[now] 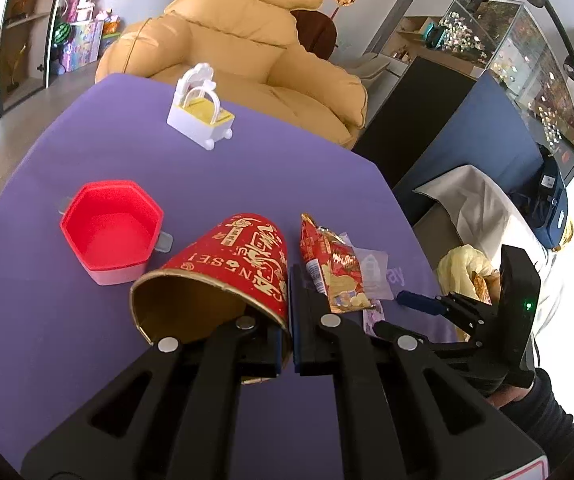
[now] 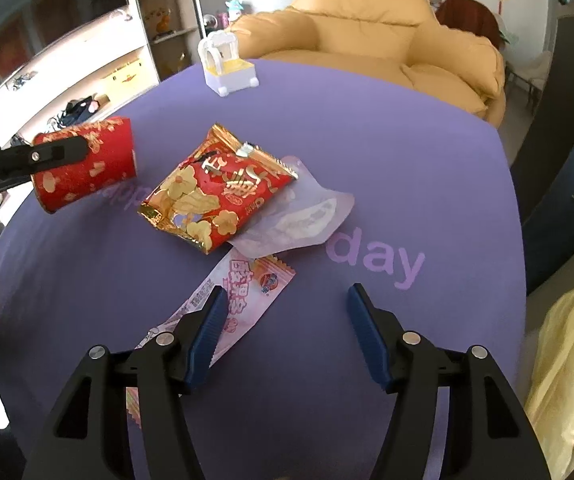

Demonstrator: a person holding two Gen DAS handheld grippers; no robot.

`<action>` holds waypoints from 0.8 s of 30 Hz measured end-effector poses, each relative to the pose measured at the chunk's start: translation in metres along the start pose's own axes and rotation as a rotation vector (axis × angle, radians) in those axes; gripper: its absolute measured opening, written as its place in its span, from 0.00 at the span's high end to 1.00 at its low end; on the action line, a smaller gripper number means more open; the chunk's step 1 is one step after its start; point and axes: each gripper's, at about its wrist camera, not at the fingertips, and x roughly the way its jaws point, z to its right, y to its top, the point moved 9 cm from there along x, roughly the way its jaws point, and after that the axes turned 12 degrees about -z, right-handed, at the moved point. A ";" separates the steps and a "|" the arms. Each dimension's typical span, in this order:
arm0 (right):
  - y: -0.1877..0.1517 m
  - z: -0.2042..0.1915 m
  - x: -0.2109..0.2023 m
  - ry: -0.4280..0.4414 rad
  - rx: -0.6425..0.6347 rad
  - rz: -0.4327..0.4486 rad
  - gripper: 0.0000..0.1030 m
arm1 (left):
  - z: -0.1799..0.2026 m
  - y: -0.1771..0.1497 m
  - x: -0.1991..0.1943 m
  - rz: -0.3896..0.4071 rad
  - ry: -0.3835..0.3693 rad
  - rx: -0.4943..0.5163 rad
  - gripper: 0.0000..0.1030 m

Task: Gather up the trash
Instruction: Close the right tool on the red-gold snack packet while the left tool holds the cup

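Trash is spread over the purple tabletop (image 2: 407, 160), and one piece of it, the red paper cup (image 1: 227, 276), is already pinched in my left claw (image 1: 285, 344): one finger sits inside the mouth, the other outside, with the rim wall clamped between them. I judge that grip suits a thin-walled cup, since squeezing it across its body would crush it. The cup lies tipped on its side, mouth toward me, and seems lifted off the cloth. My right claw (image 2: 287, 332) is spread wide and holds nothing; it hangs low over the near end of the pink wrapper (image 2: 223, 308), probably the next piece to take. Just beyond, the red snack bag (image 2: 219, 192) lies on a clear plastic film (image 2: 307, 220).

Only the left view shows the cup's gold inside, the red hexagonal box (image 1: 111, 228) beside it and the lined carton off the table's edge where I expect the rubbish goes. Only the right view shows the pink wrapper whole. Both show the white toy basket (image 1: 203, 116) at the far side.
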 end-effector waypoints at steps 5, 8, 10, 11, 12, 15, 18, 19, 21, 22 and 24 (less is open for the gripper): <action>-0.002 -0.006 -0.028 0.021 0.035 0.066 0.43 | -0.002 -0.001 -0.010 0.023 -0.005 -0.017 0.98; 0.012 -0.016 -0.049 0.037 0.061 0.155 0.43 | -0.007 -0.002 -0.012 0.024 -0.017 -0.037 0.95; 0.025 -0.024 -0.046 0.047 0.072 0.145 0.43 | -0.010 -0.004 -0.013 0.019 -0.026 -0.051 0.87; 0.031 -0.027 -0.042 0.045 0.079 0.141 0.43 | -0.012 -0.005 -0.013 0.018 -0.029 -0.057 0.86; 0.038 -0.030 -0.036 0.041 0.089 0.138 0.43 | -0.014 -0.006 -0.014 0.017 -0.031 -0.065 0.83; 0.058 -0.035 -0.016 0.034 0.124 0.116 0.43 | -0.018 -0.010 -0.016 0.013 -0.039 -0.074 0.79; 0.072 -0.032 0.005 0.025 0.173 0.086 0.43 | -0.021 -0.014 -0.018 0.012 -0.049 -0.084 0.78; 0.073 -0.030 0.009 0.023 0.190 0.074 0.43 | -0.022 -0.014 -0.019 0.012 -0.053 -0.089 0.78; 0.075 -0.025 0.021 0.028 0.223 0.045 0.43 | -0.024 -0.014 -0.019 0.011 -0.058 -0.098 0.78; 0.073 -0.023 0.025 0.021 0.234 0.029 0.43 | -0.025 -0.015 -0.019 0.010 -0.061 -0.103 0.78; 0.073 -0.025 0.024 0.008 0.212 0.047 0.43 | -0.027 -0.015 -0.019 0.007 -0.067 -0.110 0.78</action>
